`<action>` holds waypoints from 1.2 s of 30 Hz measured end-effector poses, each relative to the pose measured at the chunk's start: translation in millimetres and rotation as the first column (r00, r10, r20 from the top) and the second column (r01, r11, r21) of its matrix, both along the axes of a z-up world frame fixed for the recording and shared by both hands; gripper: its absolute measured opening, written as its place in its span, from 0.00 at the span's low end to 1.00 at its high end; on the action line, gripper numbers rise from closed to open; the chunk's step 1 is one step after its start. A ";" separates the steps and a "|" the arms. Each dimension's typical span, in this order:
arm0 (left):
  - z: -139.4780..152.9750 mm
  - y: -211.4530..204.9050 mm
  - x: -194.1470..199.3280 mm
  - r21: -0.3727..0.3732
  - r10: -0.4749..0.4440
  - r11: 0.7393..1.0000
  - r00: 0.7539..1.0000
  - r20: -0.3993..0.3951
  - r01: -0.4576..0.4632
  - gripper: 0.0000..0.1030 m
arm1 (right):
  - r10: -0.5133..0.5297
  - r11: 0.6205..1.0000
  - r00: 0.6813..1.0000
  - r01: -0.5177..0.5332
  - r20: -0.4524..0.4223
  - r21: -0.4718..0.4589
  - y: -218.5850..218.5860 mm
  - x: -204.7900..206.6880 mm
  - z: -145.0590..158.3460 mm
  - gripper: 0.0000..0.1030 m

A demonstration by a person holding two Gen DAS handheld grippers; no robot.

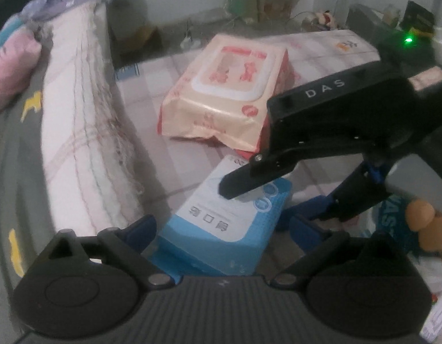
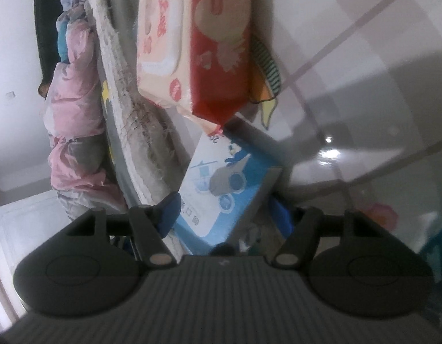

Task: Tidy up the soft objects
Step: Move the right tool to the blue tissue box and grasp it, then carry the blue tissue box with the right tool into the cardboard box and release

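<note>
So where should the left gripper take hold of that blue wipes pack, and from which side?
Probably across its two long side faces, coming down from above. The blue wipes pack lies flat on the bed sheet, already between the open left gripper fingers. The right gripper has a fingertip over its top label, so grip nearer the camera end.

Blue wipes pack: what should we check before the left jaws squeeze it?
1. Blue wipes pack sits between the left gripper's jaws: ok.
2. Left jaws open wider than the pack: ok.
3. Right gripper out of the way: not ok, one of its fingers lies over the pack's top.
4. Right jaws let go of the pack: cannot tell.
5. Pink wipes pack apart from the blue one: cannot tell, their corners meet in both views.
6. Rolled blanket clear of the left jaws: ok.
</note>
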State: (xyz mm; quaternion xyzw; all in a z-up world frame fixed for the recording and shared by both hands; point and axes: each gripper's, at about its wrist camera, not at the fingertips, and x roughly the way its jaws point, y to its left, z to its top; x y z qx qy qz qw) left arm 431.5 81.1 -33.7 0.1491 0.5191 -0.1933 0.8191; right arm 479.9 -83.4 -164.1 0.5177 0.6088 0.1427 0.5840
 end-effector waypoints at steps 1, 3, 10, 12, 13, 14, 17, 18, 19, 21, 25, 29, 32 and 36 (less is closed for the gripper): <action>-1.5 -1.0 1.6 0.000 0.009 1.000 1.000 -0.013 -0.009 0.95 | 0.001 1.000 1.000 -0.001 0.007 0.001 1.5 0.5 0.3 0.65; -3.8 -1.1 5.3 0.003 0.039 0.999 0.999 -0.022 -0.039 0.89 | 0.001 1.000 1.000 -0.001 0.019 0.003 1.8 0.4 0.1 0.65; 11.5 5.5 7.6 -0.030 0.110 0.993 0.994 0.000 -0.110 0.79 | -0.023 1.000 0.998 0.022 0.053 0.002 -0.3 -0.7 3.3 0.36; 23.1 7.6 5.2 -0.050 0.125 0.991 0.992 0.016 -0.124 0.77 | -0.029 1.000 0.997 0.028 0.077 0.012 -2.6 -0.9 10.9 0.35; 29.1 8.0 3.9 -0.060 0.131 0.990 0.991 0.022 -0.129 0.76 | -0.033 0.999 0.996 0.032 0.085 0.017 -3.2 -0.8 14.5 0.35; 36.3 9.2 1.8 -0.073 0.140 0.988 0.990 0.027 -0.138 0.76 | -0.038 0.999 0.994 0.036 0.098 0.022 -4.0 -0.8 18.9 0.34; 57.6 12.1 -7.1 -0.149 0.148 0.979 0.988 0.037 -0.141 0.70 | -0.052 0.997 0.989 0.045 0.136 0.055 -7.2 -1.9 33.3 0.29; 64.6 11.4 -11.2 -0.162 0.152 0.976 0.987 0.042 -0.143 0.70 | -0.053 0.996 0.986 0.041 0.156 0.078 -7.7 -2.9 39.7 0.22; 70.8 8.5 -14.6 -0.166 0.152 0.976 0.987 0.050 -0.142 0.70 | -0.051 0.996 0.983 0.036 0.175 0.087 -7.5 -4.0 47.4 0.18; 80.7 3.8 -23.0 -0.174 0.147 0.976 0.987 0.063 -0.135 0.70 | -0.041 0.996 0.975 0.023 0.220 0.082 -8.1 -6.6 65.0 0.18; 87.2 -4.2 -38.6 -0.149 0.139 0.981 0.988 0.072 -0.127 0.71 | -0.029 0.998 0.963 0.013 0.268 0.060 -14.2 -13.8 88.8 0.18; 89.1 -3.2 -52.7 -0.172 0.162 0.974 0.984 0.077 -0.147 0.71 | -0.043 0.998 0.960 0.029 0.276 0.053 -27.9 -24.1 93.4 0.18; 94.8 -3.0 -63.6 -0.199 0.183 0.966 0.981 0.063 -0.167 0.71 | -0.058 0.997 0.959 0.042 0.276 0.063 -43.8 -39.5 93.0 0.18; 116.7 -11.7 -82.1 -0.257 0.179 0.954 0.981 0.081 -0.153 0.72 | -0.044 0.998 0.948 0.031 0.315 0.048 -68.0 -57.5 110.9 0.18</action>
